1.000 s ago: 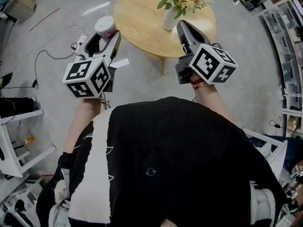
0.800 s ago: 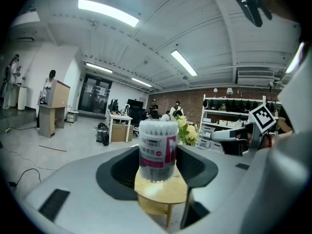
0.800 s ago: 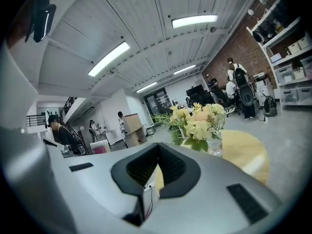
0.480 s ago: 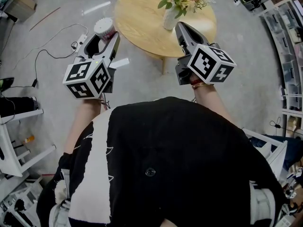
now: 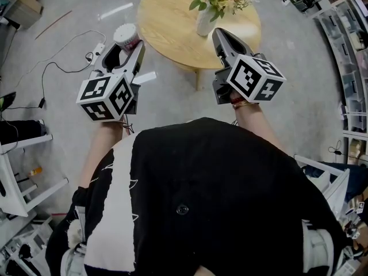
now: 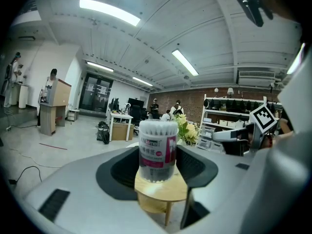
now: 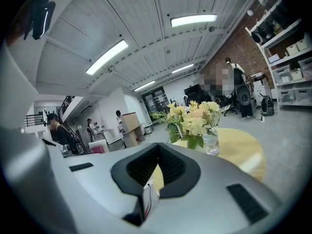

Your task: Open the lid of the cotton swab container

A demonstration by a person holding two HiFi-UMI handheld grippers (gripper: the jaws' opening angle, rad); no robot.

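The cotton swab container (image 5: 126,37) is a clear round tub with a white lid and a pink label. It is held off the floor, left of the round wooden table (image 5: 167,22), and my left gripper (image 5: 123,46) is shut on it. In the left gripper view the container (image 6: 157,150) stands upright between both pads, lid on. My right gripper (image 5: 222,35) hovers over the table's near edge beside the flower vase (image 5: 206,19). Its jaws (image 7: 155,172) are shut with nothing between them.
Cables and a power strip (image 5: 96,49) lie on the floor at the left. White racks (image 5: 23,177) stand at the lower left and shelving (image 5: 345,45) along the right. Several people and desks show far off in both gripper views.
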